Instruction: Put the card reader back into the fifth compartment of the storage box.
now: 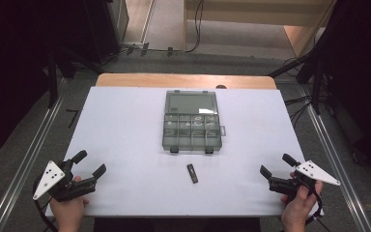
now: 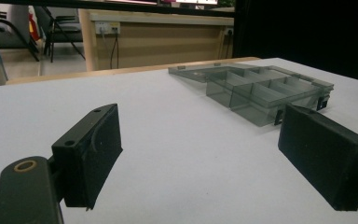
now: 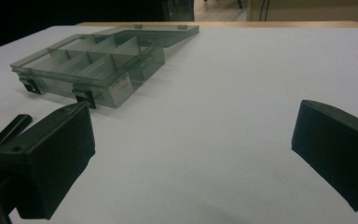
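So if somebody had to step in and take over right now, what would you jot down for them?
Left gripper: open, empty, resting near the table's near-left corner.
Right gripper: open, empty, near the near-right corner.
Box: smoky clear, compartmented, lid open and lying flat behind it, at mid-table.
Stick: small, black, flat on the table just in front of the box, touching nothing.
Done: box is open.
Left: probably pick up the stick and put it in a compartment; nothing is grasped yet.
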`<control>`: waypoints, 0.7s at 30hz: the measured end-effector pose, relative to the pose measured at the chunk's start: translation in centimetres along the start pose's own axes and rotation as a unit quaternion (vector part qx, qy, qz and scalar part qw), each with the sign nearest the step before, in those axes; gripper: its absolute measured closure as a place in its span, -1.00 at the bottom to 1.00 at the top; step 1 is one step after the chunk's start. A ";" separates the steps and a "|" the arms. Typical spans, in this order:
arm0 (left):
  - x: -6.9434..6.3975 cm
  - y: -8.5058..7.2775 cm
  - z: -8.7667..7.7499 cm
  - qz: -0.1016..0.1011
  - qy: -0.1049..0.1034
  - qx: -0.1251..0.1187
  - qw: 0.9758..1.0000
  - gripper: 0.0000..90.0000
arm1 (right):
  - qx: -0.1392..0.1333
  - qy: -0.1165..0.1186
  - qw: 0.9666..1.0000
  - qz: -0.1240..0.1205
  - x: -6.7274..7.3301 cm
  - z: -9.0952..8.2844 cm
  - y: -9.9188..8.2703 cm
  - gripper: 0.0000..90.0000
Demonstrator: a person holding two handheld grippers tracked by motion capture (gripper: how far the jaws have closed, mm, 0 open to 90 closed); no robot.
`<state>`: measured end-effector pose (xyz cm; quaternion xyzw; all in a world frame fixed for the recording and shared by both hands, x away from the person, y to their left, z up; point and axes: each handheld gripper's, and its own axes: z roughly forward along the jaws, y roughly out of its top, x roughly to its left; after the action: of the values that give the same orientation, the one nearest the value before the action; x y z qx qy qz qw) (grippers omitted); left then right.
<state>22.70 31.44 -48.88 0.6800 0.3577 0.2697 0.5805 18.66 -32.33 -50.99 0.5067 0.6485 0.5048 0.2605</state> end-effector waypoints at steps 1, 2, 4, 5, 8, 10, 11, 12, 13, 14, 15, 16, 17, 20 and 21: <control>0.0 0.0 0.0 -0.001 0.000 0.000 1.000 -0.69 | 0.000 0.000 1.000 0.000 0.0 0.0 0.0 -1.00; 0.0 0.0 0.0 0.000 0.000 0.000 1.000 -0.69 | -0.002 0.006 1.000 -0.003 0.1 0.1 0.1 -1.00; -0.1 0.0 0.0 0.001 0.000 0.000 1.000 -0.69 | -0.005 0.013 1.000 0.000 0.4 0.1 0.2 -1.00; -0.1 0.0 0.0 0.001 0.001 0.000 1.000 -0.69 | -0.006 0.015 1.000 0.000 0.5 0.2 0.3 -1.00; -0.1 0.0 0.0 0.000 0.001 0.000 1.000 -0.69 | -0.006 0.018 1.000 -0.005 1.2 0.4 0.7 -1.00; -0.1 0.0 0.0 0.001 0.001 0.000 1.000 -0.69 | 0.008 0.015 0.999 -0.028 2.2 1.0 1.3 -1.00; -0.1 0.0 0.0 0.001 0.001 0.000 1.000 -0.69 | 0.008 0.015 0.999 -0.028 2.2 1.0 1.3 -1.00; -0.1 0.0 0.0 0.002 0.001 0.000 1.000 -0.69 | 0.020 0.033 0.999 -0.025 2.6 1.4 1.6 -1.00; -0.1 0.0 0.0 0.004 0.002 0.001 1.000 -0.69 | 0.020 0.033 0.999 -0.025 2.6 1.4 1.6 -1.00; -0.1 0.0 0.0 0.006 0.003 0.002 1.000 -0.69 | 0.022 0.041 0.999 -0.020 2.9 1.7 1.7 -1.00; -0.2 0.0 0.0 0.006 0.002 0.002 1.000 -0.69 | 0.024 0.050 0.998 -0.019 3.0 1.8 1.7 -1.00; -0.2 0.0 0.0 0.006 0.002 0.002 1.000 -0.69 | 0.022 0.061 0.998 -0.019 3.2 2.0 1.8 -1.00; -0.2 0.0 0.0 0.006 0.002 0.002 1.000 -0.69 | 0.017 0.071 0.997 -0.023 3.4 2.1 1.9 -1.00; -0.2 0.0 0.0 0.006 0.002 0.002 1.000 -0.69 | 0.020 0.085 0.996 -0.032 4.3 2.6 2.6 -1.00; -0.2 0.0 0.0 0.006 0.002 0.002 1.000 -0.69 | 0.020 0.085 0.996 -0.032 4.3 2.6 2.6 -1.00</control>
<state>22.59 31.30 -48.88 0.6824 0.3556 0.2740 0.5769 20.40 -27.39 -48.76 0.4463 0.6942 0.5241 0.2104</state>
